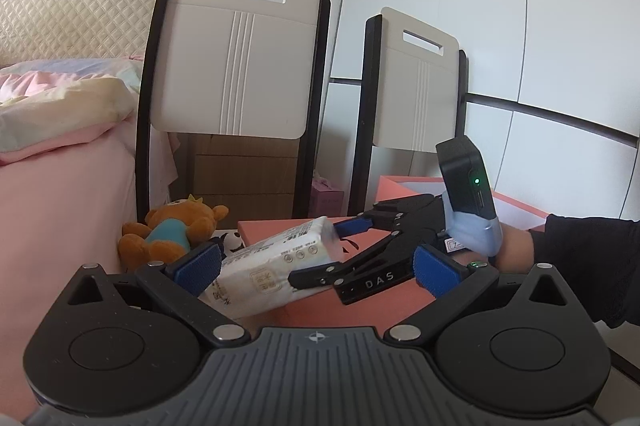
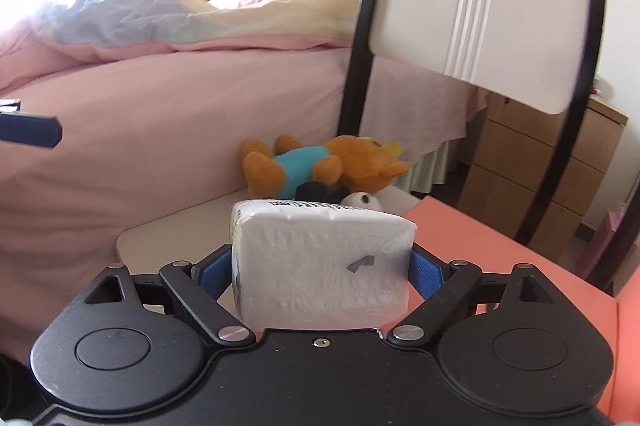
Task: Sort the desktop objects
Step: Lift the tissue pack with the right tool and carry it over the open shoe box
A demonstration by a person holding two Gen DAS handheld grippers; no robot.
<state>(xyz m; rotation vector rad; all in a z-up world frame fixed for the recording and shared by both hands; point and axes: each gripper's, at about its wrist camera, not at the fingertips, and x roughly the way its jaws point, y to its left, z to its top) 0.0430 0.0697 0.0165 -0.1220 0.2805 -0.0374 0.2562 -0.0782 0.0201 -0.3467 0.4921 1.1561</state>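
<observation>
One white tissue pack (image 2: 320, 266) sits pinched between the blue pads of your right gripper (image 2: 322, 268), tilted above the orange box (image 2: 500, 250). Your left gripper (image 1: 316, 268) hangs with jaws spread, holding nothing, and an orange plush bear (image 2: 320, 170) lies on the worktop (image 2: 172, 230) beyond

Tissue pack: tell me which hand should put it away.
Right. The right gripper has the tissue pack between its fingers, lifted over the orange box. The left gripper stands open with nothing held.
</observation>
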